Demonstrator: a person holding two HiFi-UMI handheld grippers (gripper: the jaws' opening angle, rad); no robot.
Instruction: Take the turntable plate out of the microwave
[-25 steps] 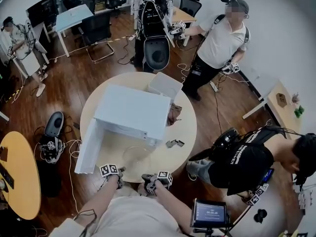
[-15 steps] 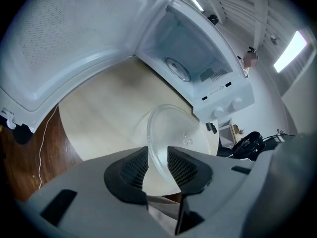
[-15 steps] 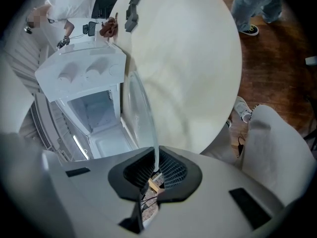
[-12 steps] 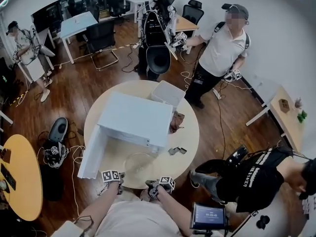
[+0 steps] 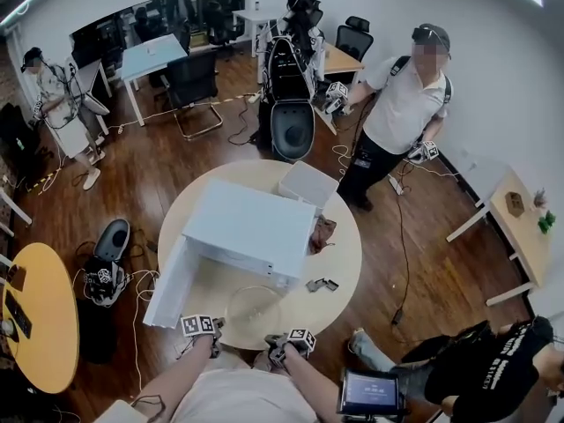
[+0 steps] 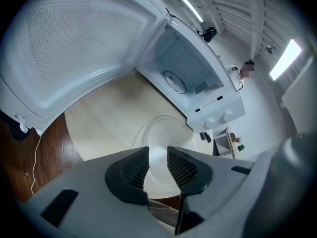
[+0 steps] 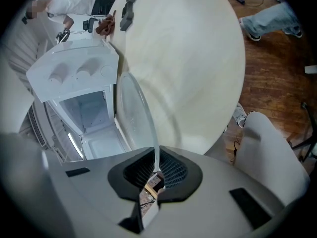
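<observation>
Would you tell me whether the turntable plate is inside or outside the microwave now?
Outside. The turntable plate is over the table in front of the open microwave, its rim clamped by the right hand-held gripper.

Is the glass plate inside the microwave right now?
No, the glass plate is out over the table, in front of the open microwave.

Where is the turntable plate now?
Head view, bottom centre: the turntable plate is outside the microwave, over the round table's near edge, its rim clamped in the right gripper.

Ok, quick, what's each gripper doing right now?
Left gripper: open, holding nothing.
Right gripper: closed on the rim of the clear round glass turntable plate.
</observation>
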